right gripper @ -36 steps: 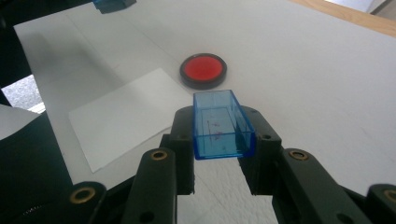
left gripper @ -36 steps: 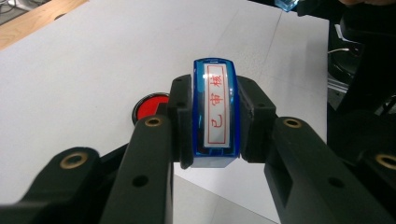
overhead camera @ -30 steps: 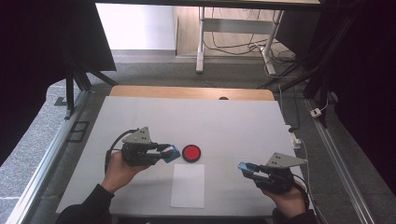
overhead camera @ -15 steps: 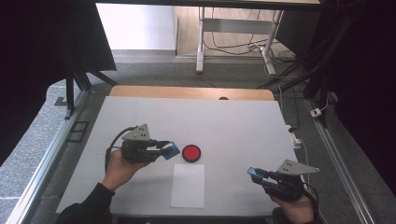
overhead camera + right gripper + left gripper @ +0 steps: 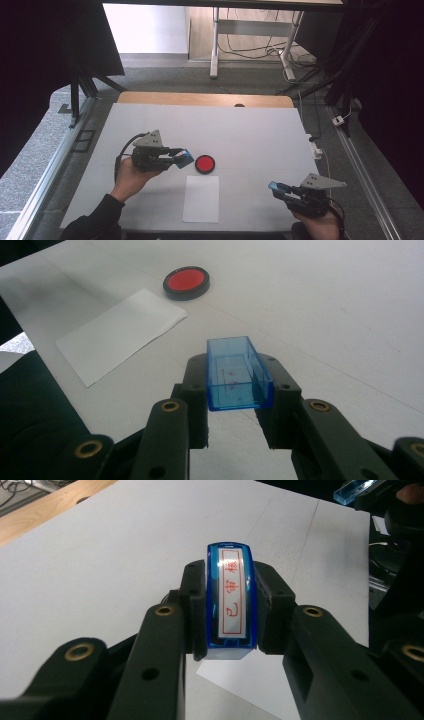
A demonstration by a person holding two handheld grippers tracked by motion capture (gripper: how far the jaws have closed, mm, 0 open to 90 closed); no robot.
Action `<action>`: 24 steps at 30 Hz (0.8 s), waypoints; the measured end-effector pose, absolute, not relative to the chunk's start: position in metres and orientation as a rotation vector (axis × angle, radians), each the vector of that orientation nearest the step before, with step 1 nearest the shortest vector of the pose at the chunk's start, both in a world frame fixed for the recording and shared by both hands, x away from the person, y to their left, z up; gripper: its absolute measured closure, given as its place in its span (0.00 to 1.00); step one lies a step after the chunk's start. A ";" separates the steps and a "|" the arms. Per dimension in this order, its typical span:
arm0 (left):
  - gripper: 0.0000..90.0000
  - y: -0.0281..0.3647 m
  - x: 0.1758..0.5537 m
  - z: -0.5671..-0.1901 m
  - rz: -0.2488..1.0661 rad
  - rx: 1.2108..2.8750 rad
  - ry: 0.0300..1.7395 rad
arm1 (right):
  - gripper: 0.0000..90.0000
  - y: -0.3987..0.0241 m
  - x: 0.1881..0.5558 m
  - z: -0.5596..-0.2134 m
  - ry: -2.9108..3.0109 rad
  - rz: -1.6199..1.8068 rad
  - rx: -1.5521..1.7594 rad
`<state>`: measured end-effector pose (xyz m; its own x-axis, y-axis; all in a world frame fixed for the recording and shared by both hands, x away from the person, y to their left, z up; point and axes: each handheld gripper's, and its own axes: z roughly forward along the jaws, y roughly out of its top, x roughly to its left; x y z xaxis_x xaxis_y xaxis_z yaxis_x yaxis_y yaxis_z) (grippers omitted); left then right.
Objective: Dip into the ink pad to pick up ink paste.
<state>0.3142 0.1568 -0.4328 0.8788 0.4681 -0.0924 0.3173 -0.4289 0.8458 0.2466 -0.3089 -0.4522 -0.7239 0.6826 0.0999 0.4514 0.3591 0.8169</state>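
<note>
White table (image 5: 250, 130): left tool (image 5: 231, 611) clamps stamp (image 5: 230, 600) beside ink pad (image 5: 205, 163).

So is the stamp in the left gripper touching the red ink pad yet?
Apart. The high view shows bare table between the stamp, held shut in the left gripper, and the red ink pad.

Illumination was even and diffuse over the white table (image 5: 250, 130), which appeared bright against dark, underexposed surroundings at both sides of the high view. Daylight brightened the floor beyond the far edge. Shadows under the hands were soft and faint. Both gripper views were slightly soft, with the near black fingers (image 5: 160, 645) blurred and mild glare on the blue plastic.
</note>
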 end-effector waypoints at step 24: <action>0.78 0.115 0.354 -0.445 0.175 2.137 0.595 | 0.76 -0.311 0.246 -0.452 2.365 1.306 1.027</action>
<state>0.3536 0.1147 -0.4450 0.8749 0.4756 -0.0910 0.3512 -0.4939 0.7954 0.2462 -0.3109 -0.4523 -0.7199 0.6850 0.1120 0.4597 0.3496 0.8163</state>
